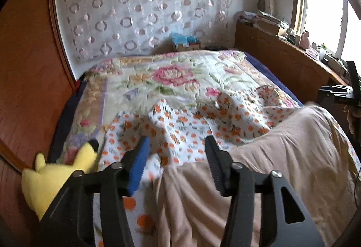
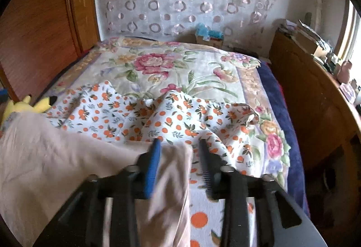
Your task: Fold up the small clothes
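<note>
R gripper [image 2: 178, 145], black w/ one blue pad and one ribbed black pad, jaws apart over the near edge of the bed. Beige crumpled cotton garment [image 2: 56, 156] spreads to the near left corner; one fold lies btwn the jaws, pads not pressing it. Under it, white cloth w/ orange-fruit print [image 2: 176, 116], rumpled across the near half. Floral quilted bedspread [image 2: 158, 62] covers the bed. Yellow plush toy [image 2: 33, 105] at left edge. Wooden cabinet [image 2: 311, 93] along right edge.

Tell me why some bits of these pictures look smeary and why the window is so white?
Left wrist view: the window is blown out white with glare, and the yellow plush toy is smeared by motion. Right wrist view: the beige cloth between the gripper fingers is blurred; the fisheye lens bends the wooden headboard in both views.
</note>
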Action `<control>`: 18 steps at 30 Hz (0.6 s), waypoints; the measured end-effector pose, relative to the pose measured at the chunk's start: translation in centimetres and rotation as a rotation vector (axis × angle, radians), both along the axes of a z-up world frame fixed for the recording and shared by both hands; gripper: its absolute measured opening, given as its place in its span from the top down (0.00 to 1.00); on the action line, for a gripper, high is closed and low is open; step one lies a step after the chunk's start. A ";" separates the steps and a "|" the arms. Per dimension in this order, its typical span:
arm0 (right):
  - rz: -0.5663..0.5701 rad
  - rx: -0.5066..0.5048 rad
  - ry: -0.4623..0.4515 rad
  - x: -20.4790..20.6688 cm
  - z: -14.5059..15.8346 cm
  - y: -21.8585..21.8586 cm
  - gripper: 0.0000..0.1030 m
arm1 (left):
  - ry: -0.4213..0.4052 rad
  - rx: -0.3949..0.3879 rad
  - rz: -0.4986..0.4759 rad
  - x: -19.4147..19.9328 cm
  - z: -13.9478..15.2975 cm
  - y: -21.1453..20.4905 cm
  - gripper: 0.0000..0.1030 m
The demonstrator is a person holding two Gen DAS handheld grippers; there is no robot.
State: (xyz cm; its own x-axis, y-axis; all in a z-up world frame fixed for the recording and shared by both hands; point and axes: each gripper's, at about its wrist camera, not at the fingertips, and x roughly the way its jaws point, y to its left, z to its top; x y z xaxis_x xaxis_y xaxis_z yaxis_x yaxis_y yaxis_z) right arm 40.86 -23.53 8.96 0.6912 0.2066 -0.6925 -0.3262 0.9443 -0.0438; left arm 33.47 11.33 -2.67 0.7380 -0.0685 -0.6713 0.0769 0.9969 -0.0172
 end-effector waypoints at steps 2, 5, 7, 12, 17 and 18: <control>0.006 0.023 -0.006 -1.8 1.2 -0.5 0.54 | 0.008 -0.008 -0.009 -1.1 -0.2 0.1 0.34; 0.018 0.034 -0.006 -5.3 1.8 -1.3 0.52 | 0.025 0.005 -0.026 -3.7 -0.7 0.0 0.27; 0.031 0.035 0.008 -8.4 1.6 -2.0 0.52 | 0.033 0.002 -0.028 -4.8 -0.9 0.2 0.27; 0.076 0.061 0.058 -13.5 0.3 -3.4 0.52 | 0.061 0.009 -0.032 -8.4 -2.0 0.0 0.27; 0.070 0.072 0.121 -15.0 -1.0 -4.8 0.52 | 0.088 -0.005 -0.048 -10.0 -3.0 -0.5 0.27; 0.061 0.076 0.128 -15.1 -1.1 -5.2 0.52 | 0.098 -0.020 -0.053 -10.3 -3.2 -0.6 0.27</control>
